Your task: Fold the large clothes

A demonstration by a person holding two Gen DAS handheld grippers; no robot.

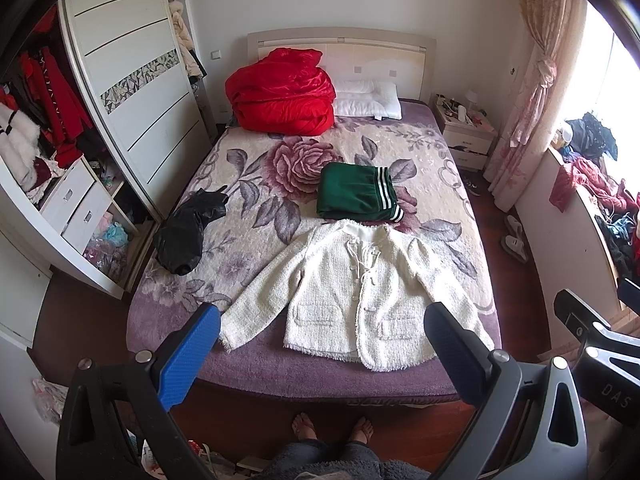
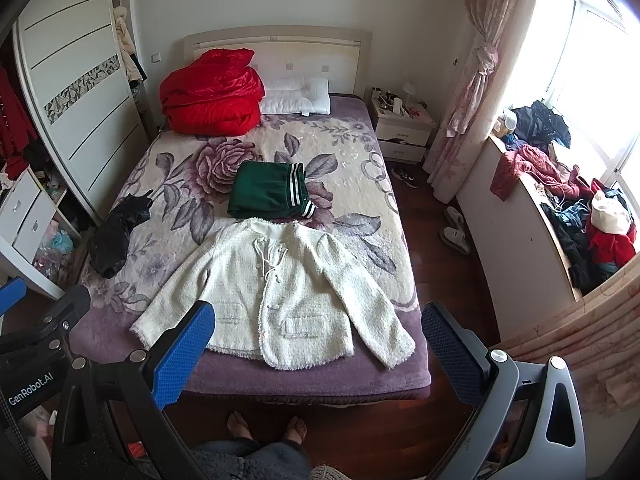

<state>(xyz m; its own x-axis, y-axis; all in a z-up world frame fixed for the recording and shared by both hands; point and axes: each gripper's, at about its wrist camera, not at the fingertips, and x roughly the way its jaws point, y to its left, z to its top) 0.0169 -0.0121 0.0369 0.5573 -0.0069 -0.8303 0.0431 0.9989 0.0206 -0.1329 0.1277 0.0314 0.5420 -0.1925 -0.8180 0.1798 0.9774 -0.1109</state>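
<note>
At the foot edge of the floral purple-and-cream bed (image 1: 248, 364), a cream woolly tweed jacket (image 1: 352, 292) lies spread face up, sleeves angled outward, its hem just beside the mattress edge. Behind it, toward the middle of the bed, sits an already folded green garment with white stripes (image 1: 356, 192); a black crumpled leather garment (image 1: 188, 232) lies near the left edge. The left gripper (image 1: 320, 340) and right gripper (image 2: 316, 336) both hover above the foot of the bed, jaws spread wide, holding nothing. Folding of the jacket appears not yet begun; the next move likely calls for pinching a sleeve and bringing it across the front.
</note>
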